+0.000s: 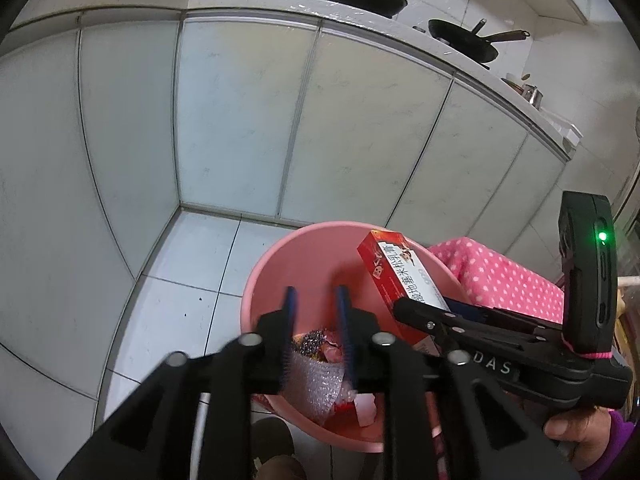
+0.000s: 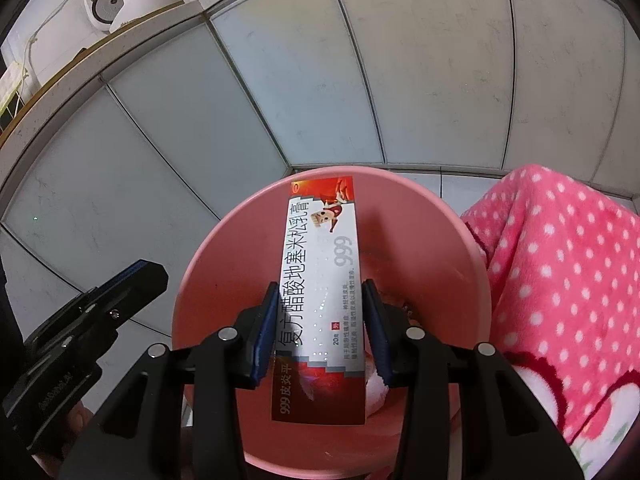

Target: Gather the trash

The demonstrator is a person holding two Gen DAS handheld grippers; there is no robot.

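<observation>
Your right claw (image 2: 320,328) clamps the long red-and-white cardboard ointment box (image 2: 320,292) above the round pink plastic basin (image 2: 460,236). Let go while it tilts and it may tip over the rim. Your left claw (image 1: 316,332) is parted, empty, over the bubble-wrap scrap (image 1: 316,384) inside.

Two hand-held grippers angled downward side by side

The left hand-held gripper (image 1: 314,312) points steeply down, its blue-padded fingers (image 1: 289,308) parted with nothing pressed between them. The right hand-held gripper (image 2: 320,316) tilts down beside it, its pads (image 2: 267,320) clamped on the sides of a long box (image 2: 320,280). A hand (image 1: 576,432) in a purple sleeve (image 1: 616,436) grips the right one's handle.
</observation>
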